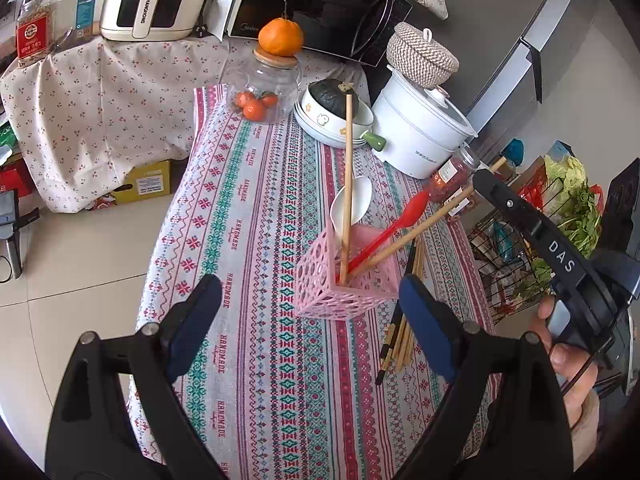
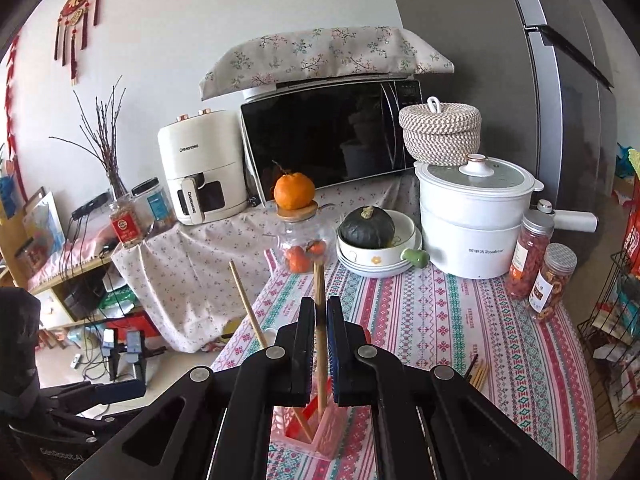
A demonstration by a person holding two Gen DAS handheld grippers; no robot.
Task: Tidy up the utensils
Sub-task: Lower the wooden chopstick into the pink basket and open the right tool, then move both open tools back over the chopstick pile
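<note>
While the left gripper (image 1: pixel 310 316) hovered over the near part of the table (image 1: pixel 256 360), its jaws stood wide with nothing between them. Just ahead of them and slightly right sat the pink holder (image 1: pixel 344 280) on the patterned tablecloth. Inside it, going left to right: a white spoon (image 1: pixel 352 204), a wooden chopstick (image 1: pixel 347 184) standing nearly upright, a red spoon (image 1: pixel 392 228) leaning right, and a second chopstick (image 1: pixel 424 224) leaning further right. That second chopstick ran up into the right gripper (image 2: pixel 320 312), which a hand (image 1: pixel 568 364) held at the right edge of the left wrist view. In the right wrist view the jaws were narrow, almost closed, with the chopstick between the pads and its lower end down in the holder; can't tell if the pads still pressed on it. More chopsticks (image 1: pixel 400 332) lay flat on the table just right of the holder, partly hidden behind the left gripper's right finger. Further back stood a glass jar (image 1: pixel 264 88), bowls with a squash (image 1: pixel 332 112) and a white pot (image 1: pixel 420 132).
</note>
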